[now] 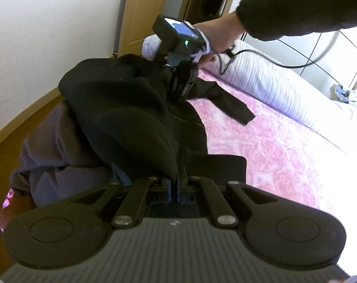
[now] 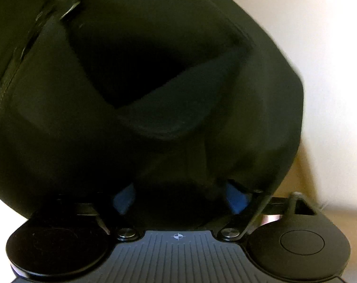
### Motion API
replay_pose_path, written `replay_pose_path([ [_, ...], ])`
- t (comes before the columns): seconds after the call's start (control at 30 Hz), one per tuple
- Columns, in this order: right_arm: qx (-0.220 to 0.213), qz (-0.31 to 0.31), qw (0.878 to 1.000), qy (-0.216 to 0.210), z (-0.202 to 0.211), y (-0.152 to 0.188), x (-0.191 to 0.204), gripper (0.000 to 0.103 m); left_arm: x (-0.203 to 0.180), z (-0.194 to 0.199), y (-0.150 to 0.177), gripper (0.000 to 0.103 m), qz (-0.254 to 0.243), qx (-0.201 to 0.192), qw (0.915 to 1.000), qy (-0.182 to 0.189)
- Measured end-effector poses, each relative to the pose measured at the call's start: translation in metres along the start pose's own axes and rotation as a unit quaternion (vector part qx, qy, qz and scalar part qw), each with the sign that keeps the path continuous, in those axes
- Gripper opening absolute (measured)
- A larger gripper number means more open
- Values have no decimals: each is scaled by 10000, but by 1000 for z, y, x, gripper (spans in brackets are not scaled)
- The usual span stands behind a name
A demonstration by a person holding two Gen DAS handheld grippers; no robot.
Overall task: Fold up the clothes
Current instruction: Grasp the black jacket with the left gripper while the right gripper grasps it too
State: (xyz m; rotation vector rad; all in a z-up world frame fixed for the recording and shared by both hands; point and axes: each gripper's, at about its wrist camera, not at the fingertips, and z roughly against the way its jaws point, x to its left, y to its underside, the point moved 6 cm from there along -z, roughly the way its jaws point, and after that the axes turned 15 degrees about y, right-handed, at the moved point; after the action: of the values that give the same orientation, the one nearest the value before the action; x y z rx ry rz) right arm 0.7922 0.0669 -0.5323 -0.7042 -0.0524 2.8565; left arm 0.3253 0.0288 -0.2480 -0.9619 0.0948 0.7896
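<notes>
step one, the pick-up: black hoodie (image 1: 131, 108) hangs over the pink bed (image 1: 273, 155), left gripper (image 1: 176, 184) fingers clamped on it, right gripper (image 1: 178, 87) at twelve o'clock with fingers (image 2: 235, 197) half closed around cloth; next, spread it flat.

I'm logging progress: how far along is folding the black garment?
Done: nothing looks folded; the black fleece garment is bunched on the pink floral bedspread, one sleeve splayed. In hand: left gripper pinches an edge; right gripper is amid the fabric. Left: flattening, all folds.
</notes>
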Motion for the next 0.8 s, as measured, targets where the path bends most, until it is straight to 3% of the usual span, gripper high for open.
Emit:
replay_pose_path([
  [0.03,65,-100,9999,-107,3,4,6,3,2,0,0,2,-1,5,10000,-1],
  [0.07,87,-132,9999,-57,7,9,13,0,2,2,0,2,-17,6,10000,-5],
  [0.27,55,-759,9959,486,55,47,47,0,-8,18,4,2,-127,23,9999,50],
  [0.37,-101,-269,9953,920,76,58,57,2,-14,31,15,2,-56,124,9999,84],
  [0.4,-60,-109,9948,1014,79,49,51,23,-15,35,19,2,-2,165,9998,88],
  [0.43,-46,6,9939,1099,78,51,52,64,-15,39,24,2,50,209,9997,93],
  [0.47,-102,101,9926,1203,77,46,54,82,-15,40,29,2,84,258,9996,102],
  [0.5,-159,197,9911,1307,77,40,56,95,-14,40,33,2,105,286,9995,109],
  [0.57,-286,388,9902,1313,74,34,60,95,-11,41,39,2,147,341,9992,123],
  [0.7,-311,1049,9897,922,53,23,79,95,-11,34,44,2,123,354,9992,113],
  [0.8,-195,1098,9912,709,34,16,86,96,-14,35,55,2,49,394,9992,36],
])
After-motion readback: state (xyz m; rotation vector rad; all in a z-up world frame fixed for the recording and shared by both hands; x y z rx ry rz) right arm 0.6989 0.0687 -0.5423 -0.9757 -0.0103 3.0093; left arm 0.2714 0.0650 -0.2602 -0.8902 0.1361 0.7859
